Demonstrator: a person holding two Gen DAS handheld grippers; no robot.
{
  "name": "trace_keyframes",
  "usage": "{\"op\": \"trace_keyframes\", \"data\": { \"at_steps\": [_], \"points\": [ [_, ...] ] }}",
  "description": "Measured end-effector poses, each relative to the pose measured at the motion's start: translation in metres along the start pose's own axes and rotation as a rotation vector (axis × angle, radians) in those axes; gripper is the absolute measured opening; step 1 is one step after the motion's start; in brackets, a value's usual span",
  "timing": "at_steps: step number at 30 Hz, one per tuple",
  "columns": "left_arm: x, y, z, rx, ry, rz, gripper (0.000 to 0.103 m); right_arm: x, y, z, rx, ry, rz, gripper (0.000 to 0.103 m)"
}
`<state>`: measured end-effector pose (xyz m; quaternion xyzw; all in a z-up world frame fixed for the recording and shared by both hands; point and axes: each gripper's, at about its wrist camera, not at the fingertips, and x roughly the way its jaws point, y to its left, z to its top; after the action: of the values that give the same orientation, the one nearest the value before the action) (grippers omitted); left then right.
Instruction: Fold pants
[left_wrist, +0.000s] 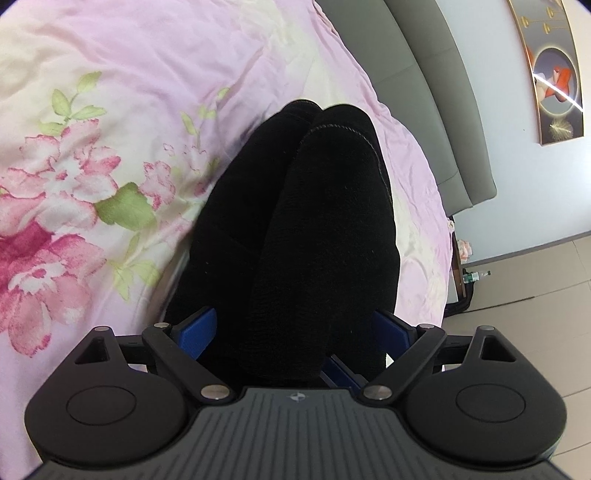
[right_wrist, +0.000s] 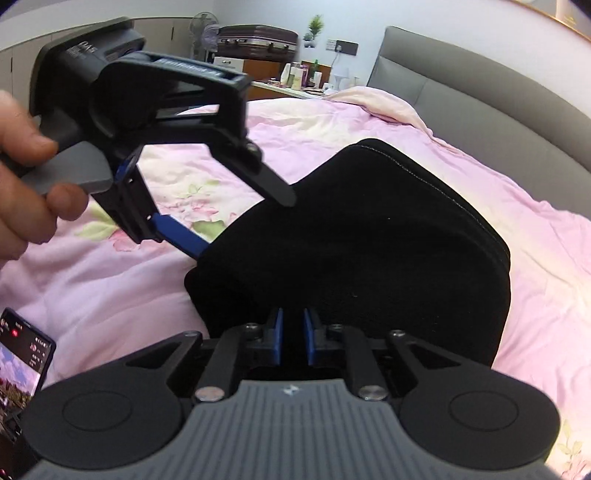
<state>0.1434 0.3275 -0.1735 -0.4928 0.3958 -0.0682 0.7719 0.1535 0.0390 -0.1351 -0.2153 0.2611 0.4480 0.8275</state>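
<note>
The black pants (left_wrist: 314, 229) lie bunched on the pink floral bedcover (left_wrist: 110, 110). In the left wrist view the cloth bulges between my left gripper's wide-spread blue fingers (left_wrist: 197, 332), and their tips are hidden under it. In the right wrist view the pants (right_wrist: 369, 240) form a lifted black fold. My left gripper (right_wrist: 236, 225) reaches in from the upper left, jaws spread around the cloth's left edge. My right gripper (right_wrist: 293, 332) has its blue pads nearly together on the cloth's near edge.
A grey padded headboard (right_wrist: 480, 107) runs behind the bed. A phone with a lit screen (right_wrist: 22, 362) lies on the bedcover at lower left. A suitcase (right_wrist: 255, 40), a fan and a cluttered side table stand beyond the bed. Tiled floor (left_wrist: 535, 277) shows past the bed's edge.
</note>
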Motion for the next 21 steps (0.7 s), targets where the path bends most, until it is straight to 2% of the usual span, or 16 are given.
{"op": "trace_keyframes", "data": {
  "at_steps": [2,6,7,8,9,13,15,18,19,21],
  "points": [
    [0.004,-0.003,-0.002,0.015,0.005,0.001,0.103,-0.006,-0.005,0.002,0.048,-0.007,0.027,0.013],
    [0.017,-0.010,-0.006,0.075,0.015,0.060,0.102,-0.018,-0.012,-0.001,0.074,-0.027,0.023,0.014],
    [0.017,-0.011,-0.009,0.076,0.004,0.072,0.093,-0.019,-0.012,-0.002,0.076,-0.029,0.016,0.014],
    [0.014,-0.015,-0.010,0.085,-0.014,0.099,0.067,-0.022,-0.014,-0.002,0.079,-0.031,0.010,0.015],
    [0.009,-0.020,-0.010,0.107,-0.023,0.101,0.052,-0.025,-0.016,-0.002,0.082,-0.034,0.001,0.016],
    [-0.013,-0.049,-0.010,0.201,-0.049,0.091,0.034,-0.046,-0.029,0.000,0.112,-0.065,-0.022,0.019],
    [-0.021,-0.064,-0.011,0.246,-0.038,0.072,0.033,-0.055,-0.036,0.003,0.127,-0.080,-0.028,0.020],
    [-0.029,-0.084,-0.011,0.343,-0.061,0.100,0.033,-0.064,-0.046,0.011,0.174,-0.103,-0.004,0.022],
    [-0.027,-0.086,-0.009,0.358,-0.064,0.112,0.033,-0.065,-0.051,0.017,0.192,-0.108,0.010,0.025],
    [-0.024,-0.082,-0.005,0.348,-0.053,0.116,0.033,-0.063,-0.065,0.035,0.233,-0.113,0.019,0.041]
  ]
}}
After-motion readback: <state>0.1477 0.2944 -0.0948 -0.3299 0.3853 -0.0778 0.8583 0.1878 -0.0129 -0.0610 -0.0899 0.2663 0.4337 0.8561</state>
